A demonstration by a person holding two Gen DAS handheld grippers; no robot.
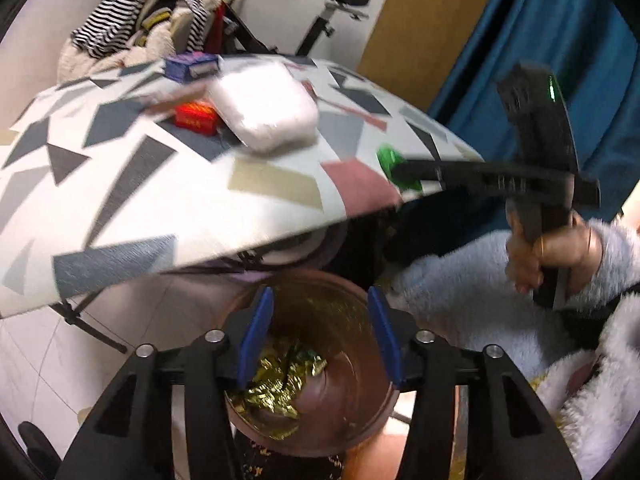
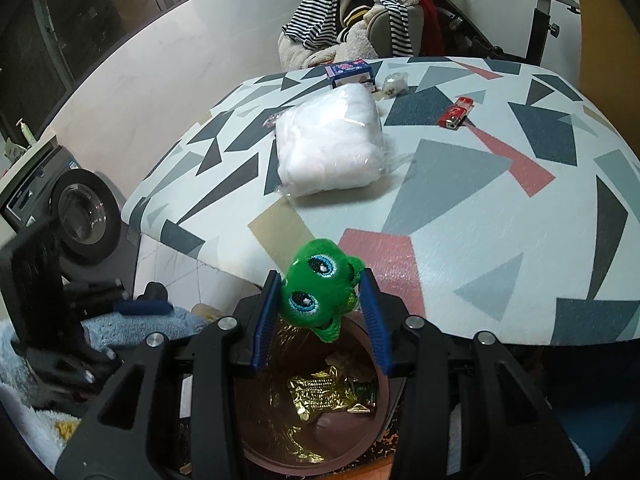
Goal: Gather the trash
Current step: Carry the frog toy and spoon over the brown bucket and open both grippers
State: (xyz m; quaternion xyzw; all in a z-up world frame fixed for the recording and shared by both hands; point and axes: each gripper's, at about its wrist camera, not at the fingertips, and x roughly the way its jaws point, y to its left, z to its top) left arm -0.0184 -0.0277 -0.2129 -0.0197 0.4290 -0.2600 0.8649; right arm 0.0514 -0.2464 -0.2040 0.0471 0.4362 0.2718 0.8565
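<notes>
A brown bin (image 1: 344, 400) (image 2: 376, 432) stands below the table edge with a gold foil wrapper (image 1: 280, 384) (image 2: 324, 394) inside. My left gripper (image 1: 320, 336) is open and empty right above the bin. My right gripper (image 2: 320, 304) is shut on a small green plush toy (image 2: 316, 292) and holds it over the bin's far rim, at the table's near edge. The toy (image 1: 394, 164) also shows in the left wrist view, in the right gripper's fingers.
The patterned table (image 2: 480, 220) carries a white plastic-wrapped bag (image 2: 332, 144), a red lighter (image 2: 456, 112), a blue box (image 2: 348, 72) and a small wrapper (image 2: 394, 82). A chair with clothes (image 2: 360, 12) and an exercise bike (image 2: 548, 8) stand behind. A washing machine (image 2: 76, 212) is at left.
</notes>
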